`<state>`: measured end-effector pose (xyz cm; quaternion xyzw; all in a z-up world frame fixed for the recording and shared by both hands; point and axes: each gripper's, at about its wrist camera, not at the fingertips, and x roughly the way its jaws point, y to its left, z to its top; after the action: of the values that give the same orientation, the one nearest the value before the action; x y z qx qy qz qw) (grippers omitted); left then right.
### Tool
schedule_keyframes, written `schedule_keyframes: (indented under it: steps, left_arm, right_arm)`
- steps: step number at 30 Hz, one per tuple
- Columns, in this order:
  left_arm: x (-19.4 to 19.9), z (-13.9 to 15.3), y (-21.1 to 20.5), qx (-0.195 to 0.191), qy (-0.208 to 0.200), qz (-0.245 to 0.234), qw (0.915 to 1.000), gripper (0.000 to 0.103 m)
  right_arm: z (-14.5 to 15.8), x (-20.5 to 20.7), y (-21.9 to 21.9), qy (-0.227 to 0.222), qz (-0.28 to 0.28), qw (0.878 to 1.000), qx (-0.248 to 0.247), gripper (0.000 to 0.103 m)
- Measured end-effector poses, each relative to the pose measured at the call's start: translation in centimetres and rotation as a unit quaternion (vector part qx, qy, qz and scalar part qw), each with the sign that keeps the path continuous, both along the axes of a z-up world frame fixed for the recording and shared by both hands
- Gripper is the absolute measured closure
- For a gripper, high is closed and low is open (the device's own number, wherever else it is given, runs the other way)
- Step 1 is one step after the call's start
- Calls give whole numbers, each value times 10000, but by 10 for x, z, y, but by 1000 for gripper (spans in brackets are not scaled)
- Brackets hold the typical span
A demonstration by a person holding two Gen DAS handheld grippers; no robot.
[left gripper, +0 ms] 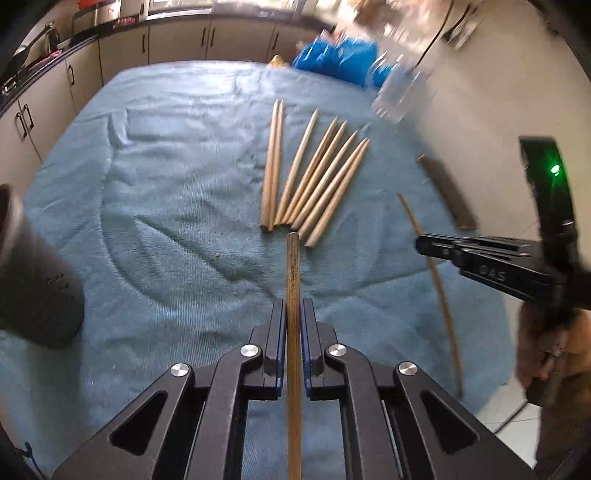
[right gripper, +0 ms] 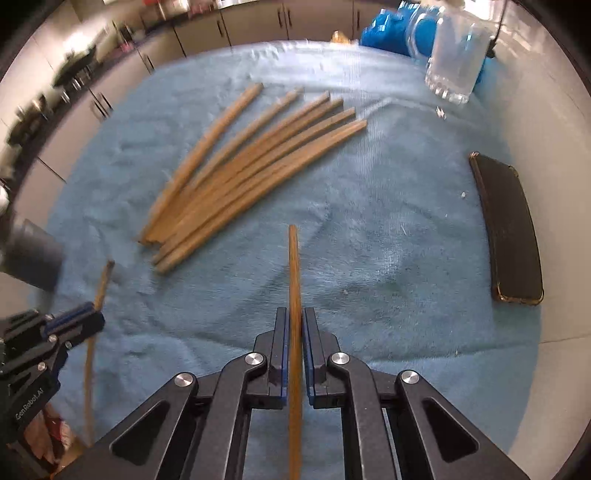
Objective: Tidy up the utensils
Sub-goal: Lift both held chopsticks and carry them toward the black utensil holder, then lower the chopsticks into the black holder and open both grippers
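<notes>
At the far left a dark cylindrical holder (left gripper: 35, 273) leans at the edge of the worktop (left gripper: 166, 229), which is covered by a blue towel. The left hand-held gripper (left gripper: 294, 314) is clamped on a single wooden chopstick (left gripper: 293, 280) — the stick runs straight out between the two blue pads, its blunt end poking forward toward the loose pile. That pile of chopsticks (left gripper: 314, 177) lies flat on the towel just beyond the stick's tip, fanned out with the points away from the camera. Further right, the right hand-held gripper (right gripper: 294, 328) is likewise closed on its own chopstick (right gripper: 293, 277), which passes between the pads and juts ahead above the towel, apart from the pile at its left. Past it, a flat dark case (right gripper: 511, 229) rests near the right edge of the worktop, and a clear glass tumbler (right gripper: 456, 55) stands at the back right beside a crumpled blue bag (right gripper: 388, 26).
</notes>
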<state>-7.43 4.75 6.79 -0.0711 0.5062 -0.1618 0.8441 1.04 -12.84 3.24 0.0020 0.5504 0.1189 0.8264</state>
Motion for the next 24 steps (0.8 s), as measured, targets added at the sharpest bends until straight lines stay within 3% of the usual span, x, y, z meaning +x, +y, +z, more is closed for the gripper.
schedule_keyframes:
  steps: [6, 12, 16, 19, 24]
  left_arm:
    - [-51, 47, 22, -508, -795, -7, 9955, 96]
    - [-75, 101, 59, -862, -1615, 328, 9826, 96]
    - [-79, 138, 91, -960, -2214, 783, 9673, 96]
    - [-77, 167, 120, -815, -2780, 1324, 9479, 96]
    - [-52, 187, 161, -717, -3222, 2032, 9218, 96]
  right_arm:
    - [46, -35, 8, -863, 36, 9940, 677, 96]
    - [107, -65, 24, -1614, 300, 9810, 1033, 96]
    - [144, -70, 50, -2197, 441, 9670, 1211, 96]
    - [167, -67, 70, -2482, 538, 9559, 1475, 96]
    - [199, -51, 114, -2794, 706, 9383, 1913, 96]
